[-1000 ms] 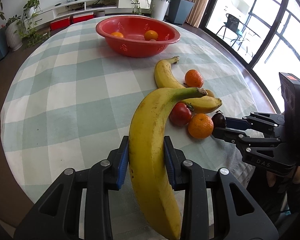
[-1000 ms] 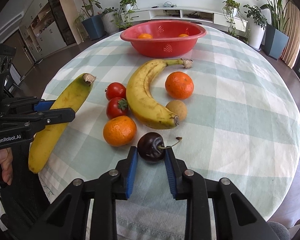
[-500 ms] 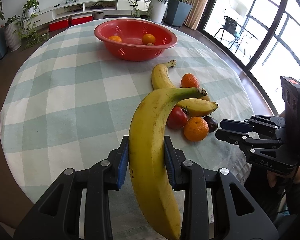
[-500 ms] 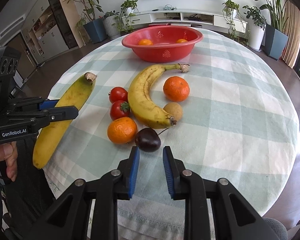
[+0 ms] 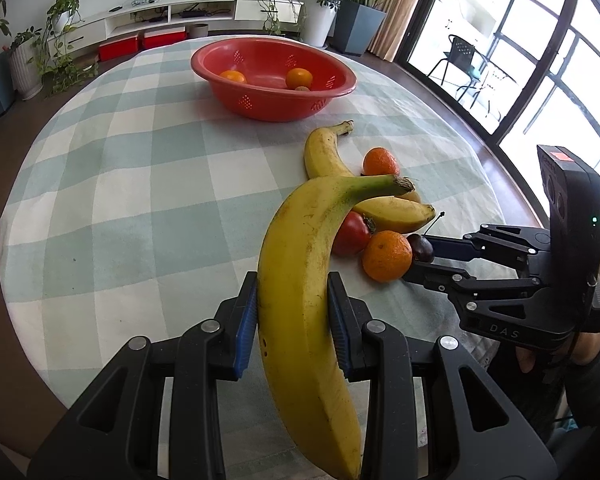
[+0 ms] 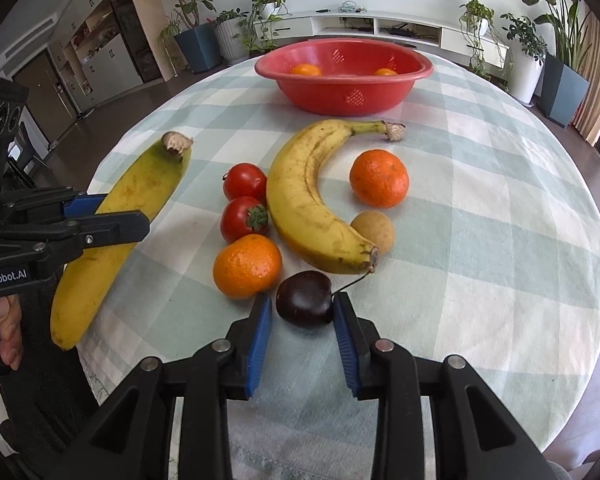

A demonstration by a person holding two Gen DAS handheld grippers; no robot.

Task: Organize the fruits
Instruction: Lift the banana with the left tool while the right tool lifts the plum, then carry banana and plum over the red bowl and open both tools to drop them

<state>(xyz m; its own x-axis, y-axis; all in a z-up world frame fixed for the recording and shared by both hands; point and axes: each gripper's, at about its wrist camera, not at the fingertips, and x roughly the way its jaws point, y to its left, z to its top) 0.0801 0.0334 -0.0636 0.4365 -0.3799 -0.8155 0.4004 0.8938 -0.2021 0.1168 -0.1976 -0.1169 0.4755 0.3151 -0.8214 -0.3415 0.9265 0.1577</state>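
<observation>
— See that? The right gripper (image 6: 302, 312) just spread its jaws again and nosed back up to the cherry (image 6: 305, 298). A second ago it had the cherry pinched, then it let go and drew off with the pads nearly together. Now the cherry sits on the cloth between the blue pads, and there's a gap on the left side, so I'd say it isn't gripped yet.

— So a failed pick, and a second go?

— That's my guess. The left gripper (image 5: 293, 318) hasn't budged; it's clamped on the big banana (image 5: 300, 300), held in the air off the near edge of the table (image 5: 120, 200).

— And nothing new in the red bowl (image 6: 346, 94)?

— Just the oranges already in it, over at the far side. The loose pile is near us: another banana (image 6: 304, 200), two tomatoes (image 6: 244, 200), a mandarin (image 6: 247, 266) just beside the cherry, another mandarin (image 6: 379, 178), a small tan fruit (image 6: 374, 230).

— Tight spot for that cherry

— It is. The mandarin is right by the left pad, the banana tip just beyond, and the stem trails toward the right pad. Closing could nudge the mandarin. Beyond the pile, though, the cloth is bare all the way to the bowl, with plenty of room on both sides. The held banana hangs past the table's rim, so it should clear the pile when it's carried across
</observation>
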